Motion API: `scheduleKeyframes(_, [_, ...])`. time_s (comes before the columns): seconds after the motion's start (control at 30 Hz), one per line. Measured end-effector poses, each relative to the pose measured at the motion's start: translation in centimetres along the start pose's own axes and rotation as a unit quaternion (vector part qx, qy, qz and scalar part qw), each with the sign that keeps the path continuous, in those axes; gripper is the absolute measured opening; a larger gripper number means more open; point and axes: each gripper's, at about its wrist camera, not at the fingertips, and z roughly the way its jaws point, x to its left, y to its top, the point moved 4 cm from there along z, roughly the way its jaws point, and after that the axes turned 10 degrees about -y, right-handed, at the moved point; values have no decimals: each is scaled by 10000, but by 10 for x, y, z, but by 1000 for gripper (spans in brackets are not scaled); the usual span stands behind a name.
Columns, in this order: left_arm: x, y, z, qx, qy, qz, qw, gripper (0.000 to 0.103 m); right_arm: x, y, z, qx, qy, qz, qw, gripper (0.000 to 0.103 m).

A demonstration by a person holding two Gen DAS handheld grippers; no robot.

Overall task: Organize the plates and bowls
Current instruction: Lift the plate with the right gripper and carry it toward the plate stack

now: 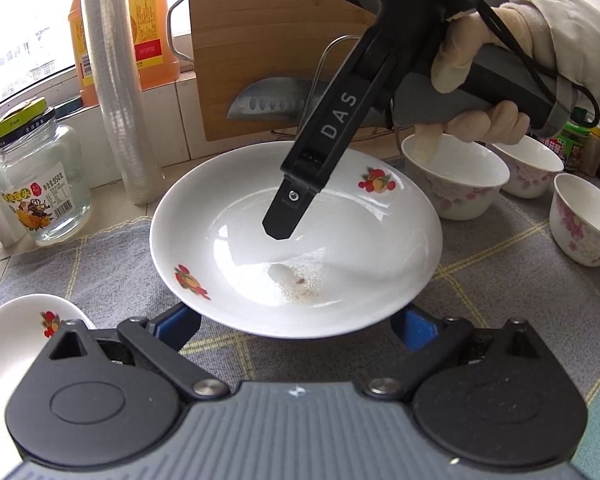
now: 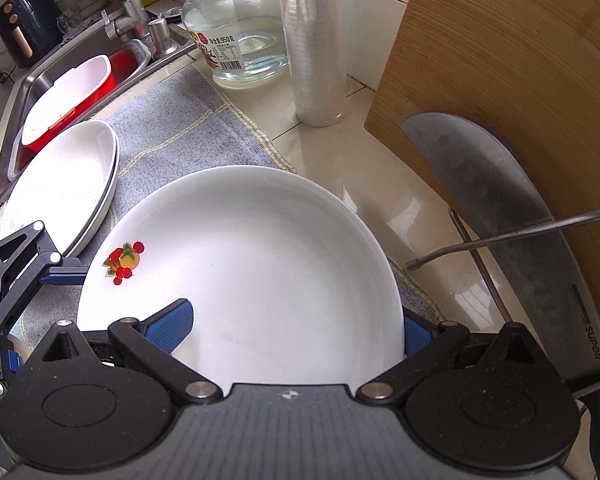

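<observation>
My right gripper (image 2: pixel 296 332) clamps the fruit-patterned plate (image 2: pixel 260 264); my left gripper (image 1: pixel 296 328) gapes beneath it. Two plates (image 2: pixel 60 184) stacked; three bowls (image 1: pixel 456 176) remain loose.

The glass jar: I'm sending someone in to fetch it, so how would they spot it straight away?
Start at the big wooden cutting board leaning upright at the back of the counter, then move toward the sink, past the tall stack of clear plastic cups. The glass jar stands right beside that stack; it alone has a yellow-green lid and a fruit label.
</observation>
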Motion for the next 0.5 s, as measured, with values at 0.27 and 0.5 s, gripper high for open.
scheduleKeyframes(0.27, [-3, -5, -18, 67, 17, -57, 10000, 100, 16, -3, -16, -120, 16, -69, 9999, 103])
scheduleKeyframes(0.5, [0, -9, -37, 110, 35, 2, 9999, 100, 34, -5, -27, -197, 30, -88, 9998, 103])
